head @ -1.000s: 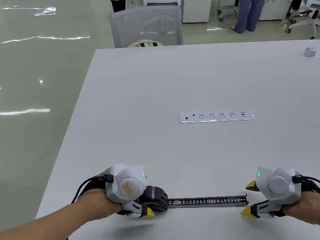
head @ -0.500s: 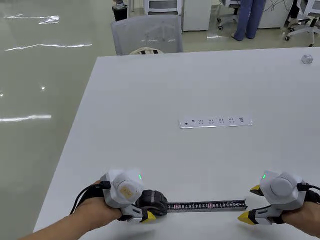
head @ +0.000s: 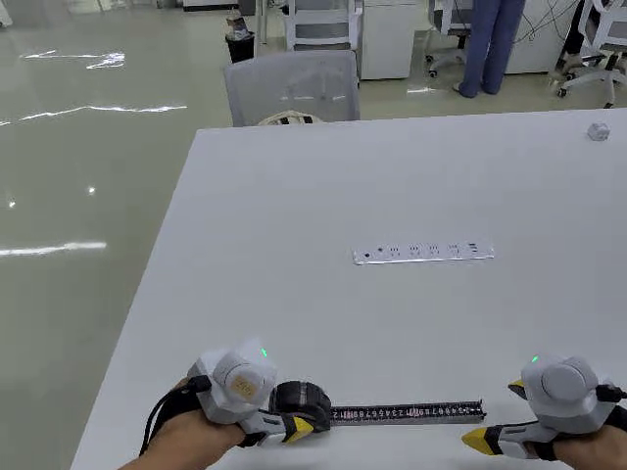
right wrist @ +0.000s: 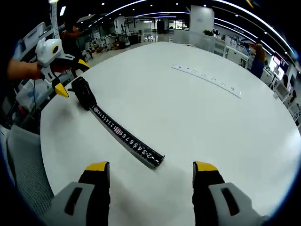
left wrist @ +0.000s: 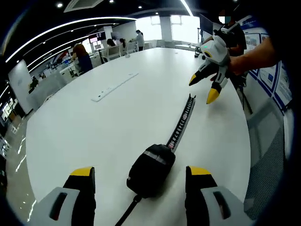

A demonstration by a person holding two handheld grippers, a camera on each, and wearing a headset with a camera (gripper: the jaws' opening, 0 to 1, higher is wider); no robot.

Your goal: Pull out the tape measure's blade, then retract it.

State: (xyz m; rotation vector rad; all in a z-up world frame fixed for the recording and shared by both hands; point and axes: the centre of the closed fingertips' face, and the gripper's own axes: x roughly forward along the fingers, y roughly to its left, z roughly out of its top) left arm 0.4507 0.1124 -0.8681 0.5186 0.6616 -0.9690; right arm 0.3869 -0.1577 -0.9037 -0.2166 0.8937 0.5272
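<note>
A black tape measure case (head: 300,396) lies on the white table (head: 392,186) near its front edge. Its blade (head: 407,412) stretches right, flat on the table, with its end hook (head: 481,404) free. My left gripper (head: 286,419) is open, and the case (left wrist: 151,168) sits between its jaws with a gap on each side. My right gripper (head: 495,415) is open just right of the blade end (right wrist: 157,162), not touching it. Across the table, the right gripper (left wrist: 203,88) shows in the left gripper view and the left gripper (right wrist: 71,77) in the right gripper view.
A white power strip (head: 423,253) lies mid-table beyond the blade. A small crumpled object (head: 598,131) sits at the far right. A grey chair (head: 291,86) stands at the far edge, and a person (head: 487,39) stands behind it.
The blade end lay between my right gripper's jaws a second ago; that gripper has since drawn back to the right, clear of it. The blade's length looks unchanged. The head camera has tilted.
</note>
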